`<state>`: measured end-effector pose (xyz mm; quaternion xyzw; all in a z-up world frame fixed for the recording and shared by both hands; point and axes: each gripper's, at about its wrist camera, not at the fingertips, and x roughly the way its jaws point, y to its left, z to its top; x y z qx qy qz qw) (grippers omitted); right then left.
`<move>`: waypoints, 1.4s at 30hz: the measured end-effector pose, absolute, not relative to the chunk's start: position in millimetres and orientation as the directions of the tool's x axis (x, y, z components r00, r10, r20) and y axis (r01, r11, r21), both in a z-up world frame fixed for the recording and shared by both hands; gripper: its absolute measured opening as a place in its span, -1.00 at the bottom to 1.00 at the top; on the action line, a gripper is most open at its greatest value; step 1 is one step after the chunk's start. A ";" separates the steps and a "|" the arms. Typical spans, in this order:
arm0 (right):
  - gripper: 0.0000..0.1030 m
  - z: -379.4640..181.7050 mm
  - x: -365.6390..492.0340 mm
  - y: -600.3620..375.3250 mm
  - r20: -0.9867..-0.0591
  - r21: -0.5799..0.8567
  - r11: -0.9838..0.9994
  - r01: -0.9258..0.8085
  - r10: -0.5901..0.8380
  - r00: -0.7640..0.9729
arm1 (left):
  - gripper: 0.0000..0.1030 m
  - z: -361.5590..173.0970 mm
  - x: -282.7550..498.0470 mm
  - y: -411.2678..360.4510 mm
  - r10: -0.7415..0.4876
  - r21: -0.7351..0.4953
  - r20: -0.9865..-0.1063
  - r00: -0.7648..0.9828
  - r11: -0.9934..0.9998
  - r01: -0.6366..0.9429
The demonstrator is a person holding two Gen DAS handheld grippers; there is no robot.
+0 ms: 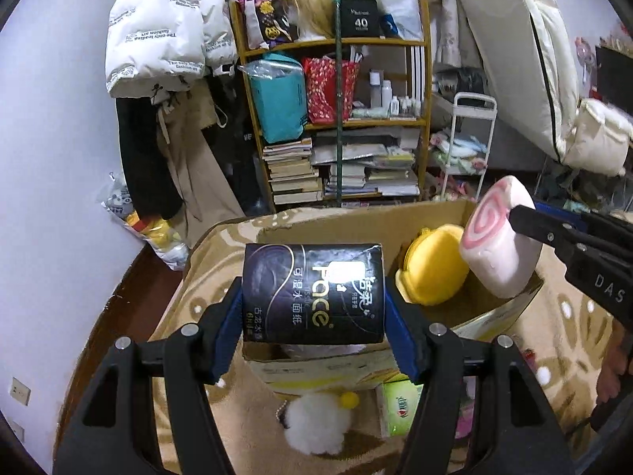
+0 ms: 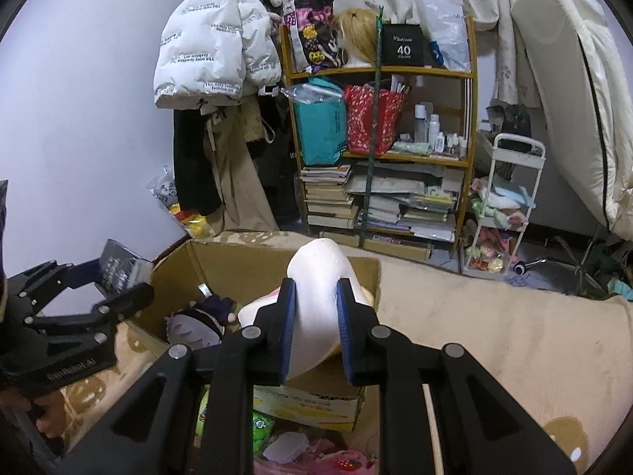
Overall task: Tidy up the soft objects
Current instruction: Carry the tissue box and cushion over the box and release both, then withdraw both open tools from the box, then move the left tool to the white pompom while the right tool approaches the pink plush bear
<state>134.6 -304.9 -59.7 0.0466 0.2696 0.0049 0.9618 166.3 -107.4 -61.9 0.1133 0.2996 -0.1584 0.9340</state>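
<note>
My left gripper (image 1: 314, 316) is shut on a dark tissue pack (image 1: 314, 293) and holds it above the near side of an open cardboard box (image 1: 348, 217). My right gripper (image 2: 314, 328) is shut on a white plush roll with a pink swirl end (image 2: 316, 277), held over the box (image 2: 221, 261); the roll also shows in the left wrist view (image 1: 500, 237). A yellow plush (image 1: 433, 269) lies inside the box. A purple-haired plush doll (image 2: 201, 316) lies in it too. The left gripper with the pack (image 2: 118, 267) shows at the left of the right wrist view.
The box stands on a beige patterned blanket (image 1: 205, 277). In front of it lie a white fluffy ball (image 1: 316, 423), a green tissue pack (image 1: 399, 407) and pink items (image 2: 336, 463). A crowded bookshelf (image 1: 336, 118), hanging coats (image 1: 158, 31) and a white cart (image 1: 467, 146) stand behind.
</note>
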 end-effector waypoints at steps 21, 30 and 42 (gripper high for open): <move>-0.01 -59.6 131.0 -298.1 -0.516 0.064 0.998 -0.009 0.041 0.855 | 0.74 -63.6 171.2 -85.3 -0.169 0.071 -0.609 0.775 0.962 0.265; 0.73 -51.5 116.4 -302.4 -0.540 0.093 0.996 0.002 0.049 0.840 | 0.85 -48.9 147.9 -71.6 -0.132 0.089 -0.608 0.783 0.969 0.232; 0.92 -45.4 81.1 -315.9 -0.570 0.130 0.989 0.067 0.019 0.821 | 0.90 -38.8 121.8 -44.5 -0.119 0.037 -0.654 0.747 0.981 0.189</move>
